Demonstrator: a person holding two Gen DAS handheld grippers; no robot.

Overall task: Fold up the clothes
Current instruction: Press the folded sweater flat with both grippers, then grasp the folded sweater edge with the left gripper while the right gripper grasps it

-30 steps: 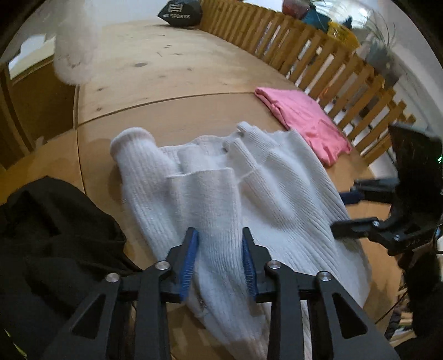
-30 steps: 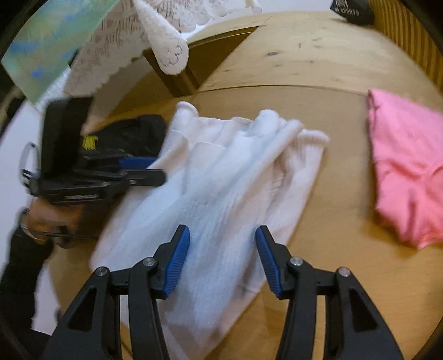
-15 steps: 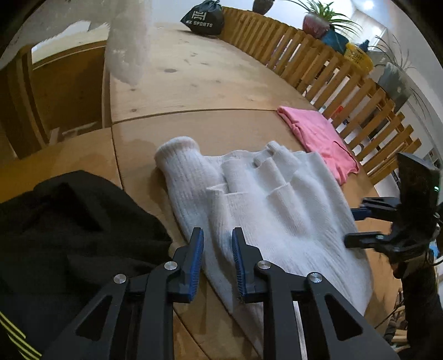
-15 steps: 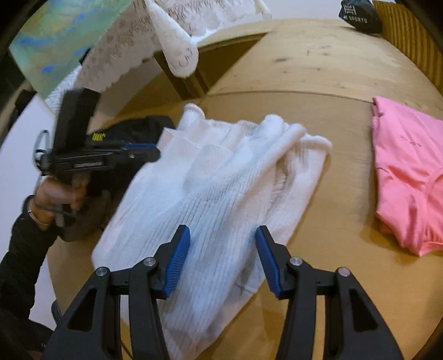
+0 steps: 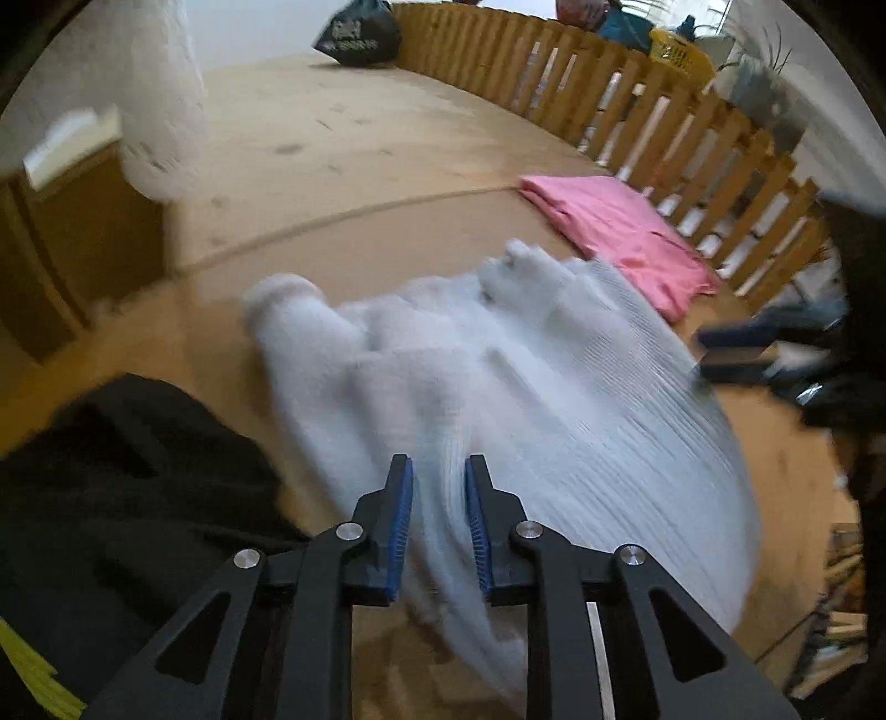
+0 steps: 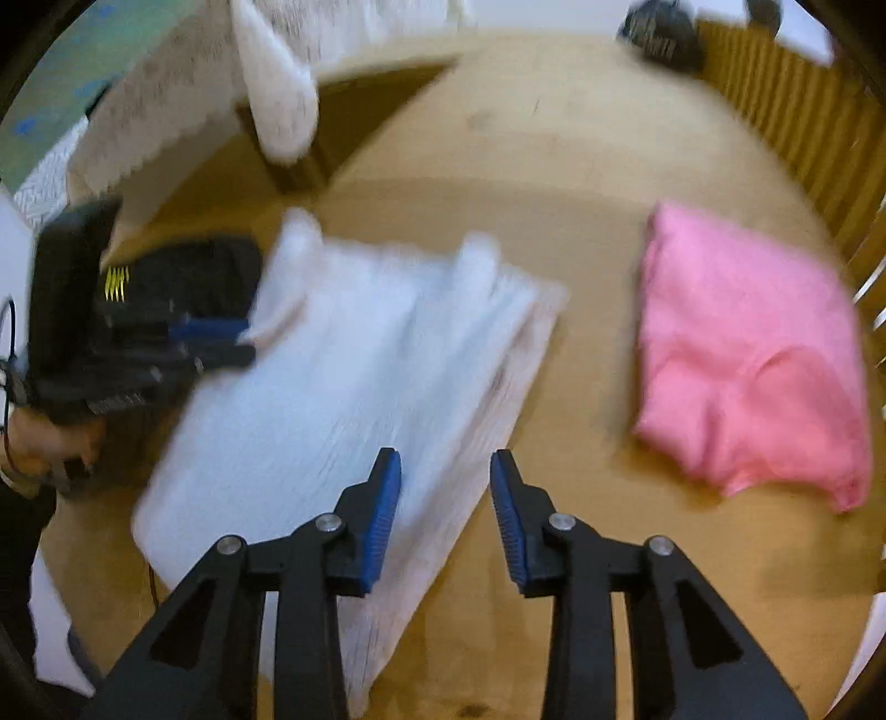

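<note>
A white ribbed knit sweater [image 5: 554,399] [image 6: 343,376] lies folded lengthwise on the wooden table [image 5: 360,155], and both views are motion-blurred. My left gripper [image 5: 437,459] hovers over its near left part. The jaws stand a narrow gap apart, both blue pads show bare, and nothing is pinched. In the right wrist view the left gripper [image 6: 246,338] points at the sweater's left edge. My right gripper [image 6: 446,454] hangs over the sweater's right hem edge. Its jaws are closing and still wide, with cloth only below them. It also appears at the left wrist view's right side [image 5: 700,349].
A folded pink garment [image 5: 614,227] [image 6: 747,360] lies right of the sweater. A black garment [image 5: 111,498] [image 6: 183,271] is heaped at its left. A wooden slat fence [image 5: 637,94] borders the far right. A black bag [image 5: 357,36] sits at the back. White lace cloth [image 6: 166,111] hangs at left.
My left gripper narrowed its jaws and shifted from the sweater's left edge to over its near part. My right gripper's jaws have narrowed and it has risen. The sweater has not visibly moved.
</note>
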